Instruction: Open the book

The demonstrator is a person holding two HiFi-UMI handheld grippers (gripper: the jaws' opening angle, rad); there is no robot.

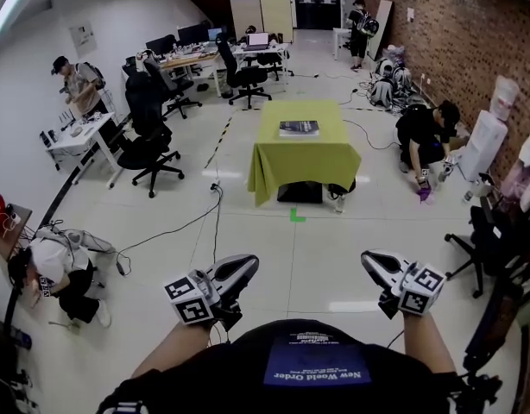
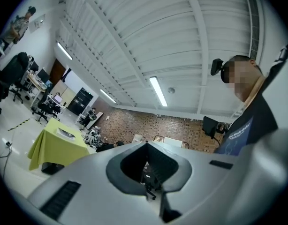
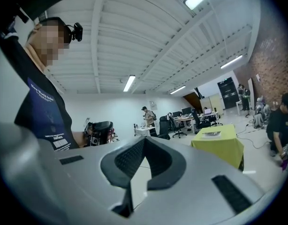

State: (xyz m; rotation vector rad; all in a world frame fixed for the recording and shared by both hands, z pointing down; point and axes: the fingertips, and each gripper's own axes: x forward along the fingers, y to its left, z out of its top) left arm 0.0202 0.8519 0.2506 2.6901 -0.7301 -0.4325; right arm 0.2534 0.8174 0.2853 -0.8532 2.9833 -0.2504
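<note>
Lying closed on the green-draped counter (image 1: 304,158) across the floor (image 1: 321,253), the book (image 1: 299,128) sits well apart from the left tongs (image 1: 241,267) and the right tongs (image 1: 377,263), both held low before the person (image 1: 312,365), each with tips pressed together and nothing between them.

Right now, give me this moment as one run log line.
phase: before contact | book: closed on green table, far ahead | left gripper: shut, empty | right gripper: shut, empty
</note>
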